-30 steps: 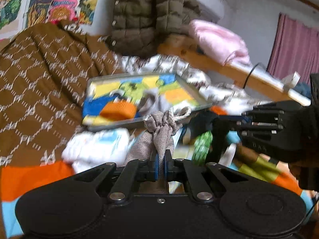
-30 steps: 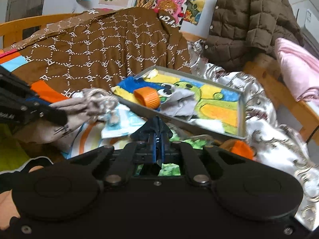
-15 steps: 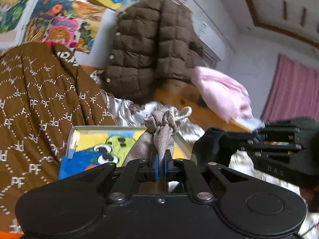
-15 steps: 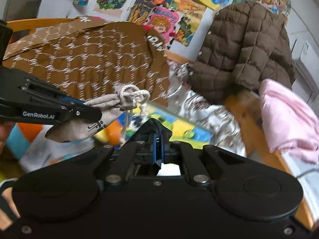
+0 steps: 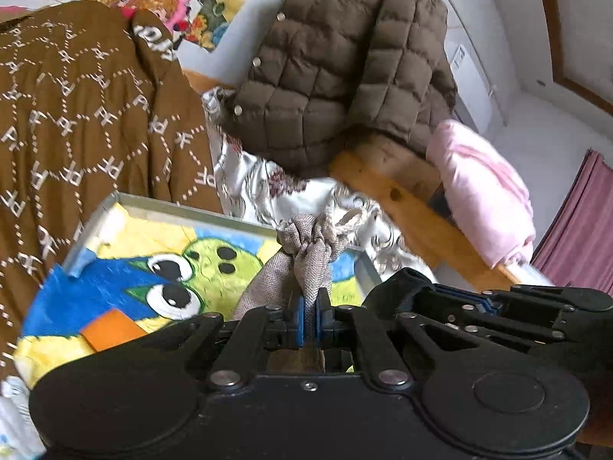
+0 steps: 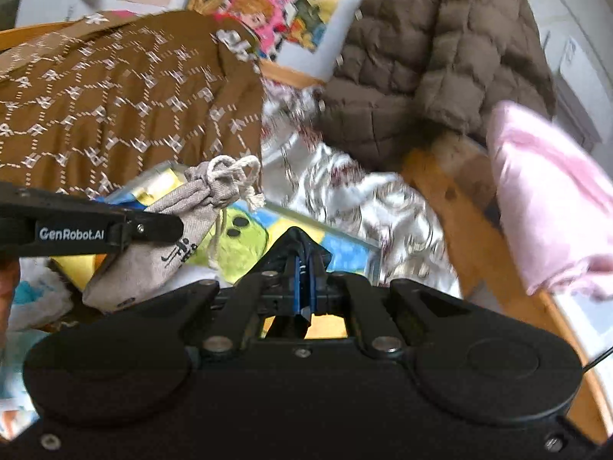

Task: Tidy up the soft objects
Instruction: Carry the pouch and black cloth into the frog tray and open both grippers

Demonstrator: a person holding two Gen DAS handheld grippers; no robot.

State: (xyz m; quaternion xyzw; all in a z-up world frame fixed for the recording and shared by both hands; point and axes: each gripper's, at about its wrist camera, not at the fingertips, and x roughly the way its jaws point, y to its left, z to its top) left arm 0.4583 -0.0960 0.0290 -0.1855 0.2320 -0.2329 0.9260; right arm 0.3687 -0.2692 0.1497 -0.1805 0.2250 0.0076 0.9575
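Observation:
My left gripper [image 5: 308, 322] is shut on a grey drawstring pouch [image 5: 306, 257] and holds it in the air over the grey tray [image 5: 161, 207] with the cartoon picture inside. The pouch also shows in the right wrist view [image 6: 168, 245], hanging from the left gripper [image 6: 168, 226]. My right gripper [image 6: 304, 283] is shut on a dark cloth item [image 6: 297, 245], held up over the tray's near right part [image 6: 356, 247]. In the left wrist view the right gripper [image 5: 417, 287] is close on the right with the dark cloth [image 5: 394, 287].
A brown patterned blanket [image 5: 76, 122] lies left of the tray. A brown quilted jacket [image 5: 345, 61] hangs behind. A pink cloth [image 5: 482, 191] rests on the wooden bed rail [image 5: 413, 211]. A silver floral sheet [image 6: 345, 191] lies beyond the tray. White packets [image 6: 34, 299] lie at left.
Both grippers have risen from the bed and moved forward over the tray, still holding the pouch and the dark cloth. The view now tilts up toward the jacket.

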